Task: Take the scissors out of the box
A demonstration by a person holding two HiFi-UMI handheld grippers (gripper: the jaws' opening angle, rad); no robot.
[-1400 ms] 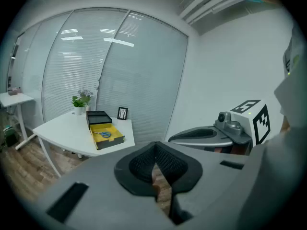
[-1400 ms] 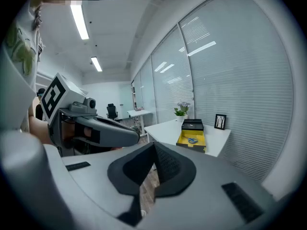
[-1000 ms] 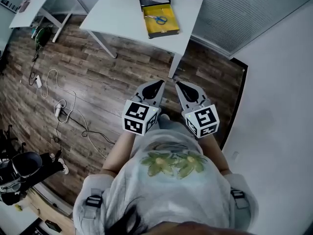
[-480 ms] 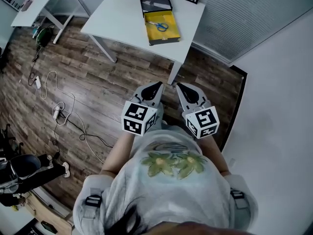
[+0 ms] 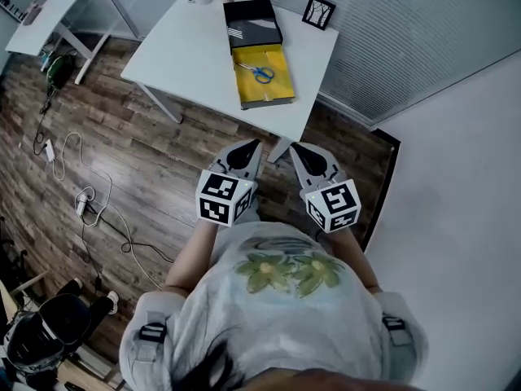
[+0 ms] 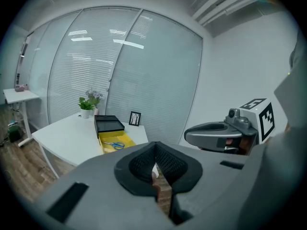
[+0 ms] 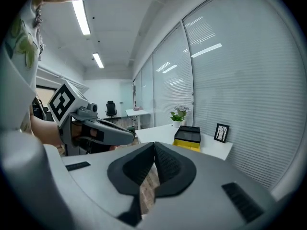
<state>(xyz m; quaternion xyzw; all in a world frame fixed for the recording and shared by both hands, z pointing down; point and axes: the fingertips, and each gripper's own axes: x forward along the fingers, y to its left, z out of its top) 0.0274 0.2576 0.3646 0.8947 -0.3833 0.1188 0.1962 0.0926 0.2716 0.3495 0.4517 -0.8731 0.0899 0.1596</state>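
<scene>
Approach is the step in hand: scissors (image 5: 260, 72) lie in the open yellow box (image 5: 274, 93) on the table (image 5: 195, 47), well ahead of the left tool (image 5: 248, 147) and right tool (image 5: 298, 148), both empty with jaws together, so next one likely must close in and part.

The tabletop (image 5: 195, 51) has a smooth, matt white finish. The floor (image 5: 122, 153) is dark wood plank with visible grain. The box (image 5: 281, 88) has a matt yellow lining. The scissors (image 5: 260, 73) have blue plastic handles. The left hand-held gripper (image 5: 249, 147) and right hand-held gripper (image 5: 296, 148) have matt grey plastic shells and black ribbed pads (image 6: 144, 166).
</scene>
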